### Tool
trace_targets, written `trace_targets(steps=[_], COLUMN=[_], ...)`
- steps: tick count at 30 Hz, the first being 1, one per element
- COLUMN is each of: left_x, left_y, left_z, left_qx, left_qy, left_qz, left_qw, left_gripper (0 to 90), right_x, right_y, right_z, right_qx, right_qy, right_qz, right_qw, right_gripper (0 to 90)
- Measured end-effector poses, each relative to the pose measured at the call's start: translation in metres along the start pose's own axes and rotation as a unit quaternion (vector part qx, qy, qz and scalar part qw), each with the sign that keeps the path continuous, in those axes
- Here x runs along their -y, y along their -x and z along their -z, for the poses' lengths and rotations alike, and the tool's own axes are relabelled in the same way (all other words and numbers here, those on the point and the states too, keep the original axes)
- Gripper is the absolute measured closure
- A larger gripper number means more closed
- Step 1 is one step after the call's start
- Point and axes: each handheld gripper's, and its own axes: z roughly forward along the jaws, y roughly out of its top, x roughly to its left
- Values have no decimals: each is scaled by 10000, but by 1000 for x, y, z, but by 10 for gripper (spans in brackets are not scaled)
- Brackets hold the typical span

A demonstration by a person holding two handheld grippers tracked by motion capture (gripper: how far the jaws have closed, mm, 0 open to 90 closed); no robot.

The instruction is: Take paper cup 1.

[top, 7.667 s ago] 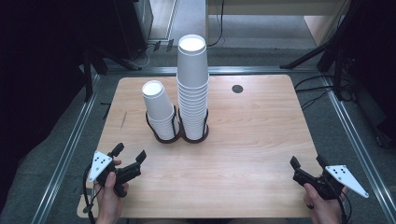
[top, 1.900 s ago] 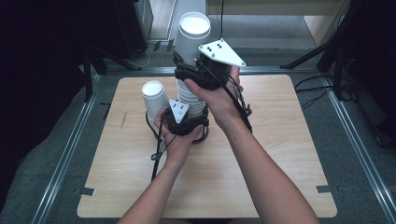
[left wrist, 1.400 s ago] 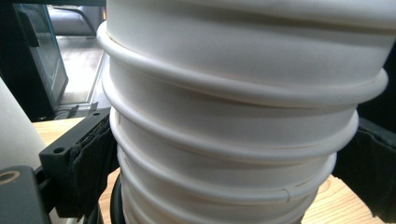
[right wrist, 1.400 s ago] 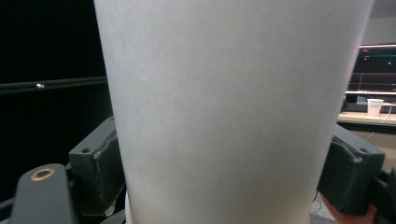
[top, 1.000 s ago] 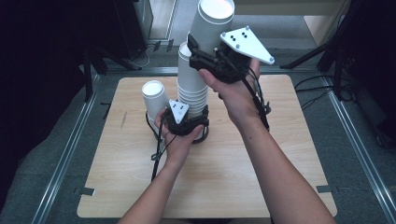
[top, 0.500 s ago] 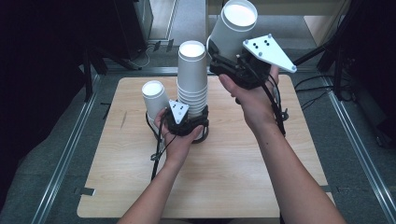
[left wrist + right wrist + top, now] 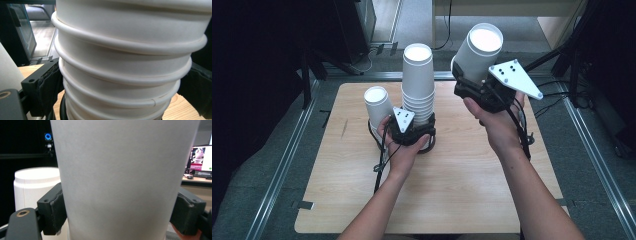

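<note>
White cups, black grippers, pale wood.
We see plain white cups (image 7: 418,85), unpatterned (one (image 7: 477,52) held aloft), black grippers (image 7: 411,134) topped with grey plates, a light wood-grain table (image 7: 462,190), and a dark grey floor around it.

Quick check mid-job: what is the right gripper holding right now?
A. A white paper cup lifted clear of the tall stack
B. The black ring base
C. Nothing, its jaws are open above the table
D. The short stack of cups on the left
A: the right gripper is clamped on a white paper cup held up and to the right of the tall stack, with its pads pressed against the cup's wall.
</note>
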Motion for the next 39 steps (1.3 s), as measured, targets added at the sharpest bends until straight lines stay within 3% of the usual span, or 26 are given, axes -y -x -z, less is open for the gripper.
trace_targets(steps=[2, 6, 12, 20, 29, 39], left_x=[1, 1, 1, 5, 11, 22], left_y=[-1, -2, -4, -6, -3, -5], left_z=[1, 3, 5, 12, 36, 65], left_qx=[44, 59, 152, 277, 459, 559], left_qy=[9, -6, -69, -90, 47, -68], left_qz=[-29, -30, -7, -23, -134, -93], left_qw=[10000, 10000, 9999, 9996, 9988, 9984], left_gripper=[23, 21, 18, 4, 0, 0], right_x=[11, 29, 56, 80, 102, 131], right_y=[2, 5, 9, 15, 21, 22], right_z=[9, 21, 31, 42, 57, 73], right_qx=[-31, -63, -28, 42, 209, 230], right_qy=[-24, -78, -292, -373, -405, -611], right_qz=[109, 41, 7, 21, 140, 310], right_qw=[9999, 9999, 9996, 9993, 9989, 9974], right_gripper=[154, 155, 155, 156, 156, 163])
